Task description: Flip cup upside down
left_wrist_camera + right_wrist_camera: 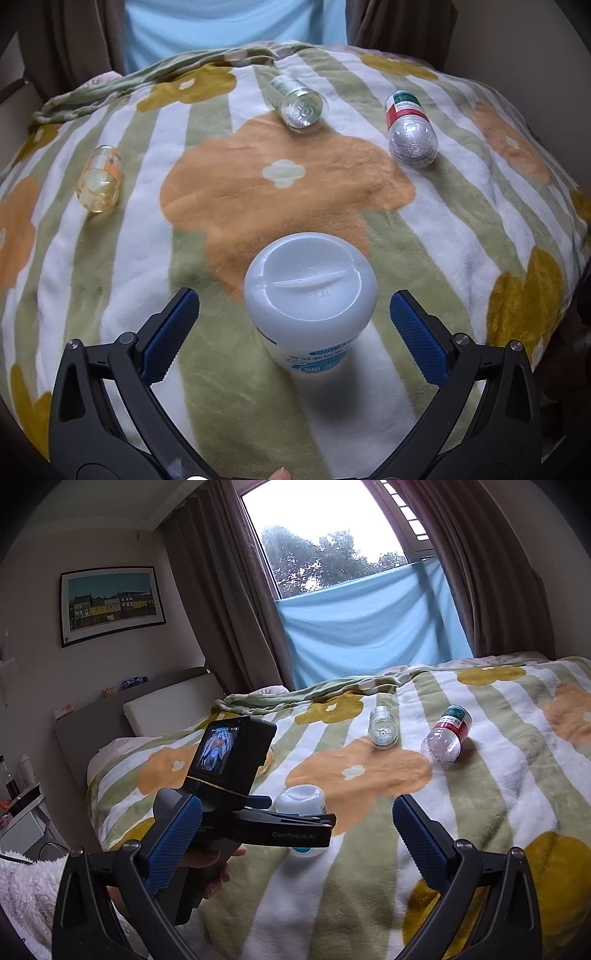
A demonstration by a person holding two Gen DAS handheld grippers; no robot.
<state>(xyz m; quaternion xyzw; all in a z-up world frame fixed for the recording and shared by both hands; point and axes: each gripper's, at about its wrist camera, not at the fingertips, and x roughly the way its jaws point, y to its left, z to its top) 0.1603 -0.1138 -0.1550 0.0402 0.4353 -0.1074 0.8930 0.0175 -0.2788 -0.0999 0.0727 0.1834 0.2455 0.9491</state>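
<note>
A white plastic cup [309, 295] stands upside down on the flowered blanket [288, 192], its base up and its blue printed band near the blanket. My left gripper [294, 325] is open, its blue pads on either side of the cup and apart from it. In the right wrist view the cup [301, 800] shows partly behind the left gripper's black body [280, 829]. My right gripper [297, 834] is open and empty, held above the bed to the right of and behind the left one.
Three bottles lie on the blanket: a yellowish one [99, 179] at left, a clear one [297, 103] at centre back, and a red-and-green labelled one [410, 131] at right. A headboard [122, 716], a window [332, 535] and curtains lie beyond the bed.
</note>
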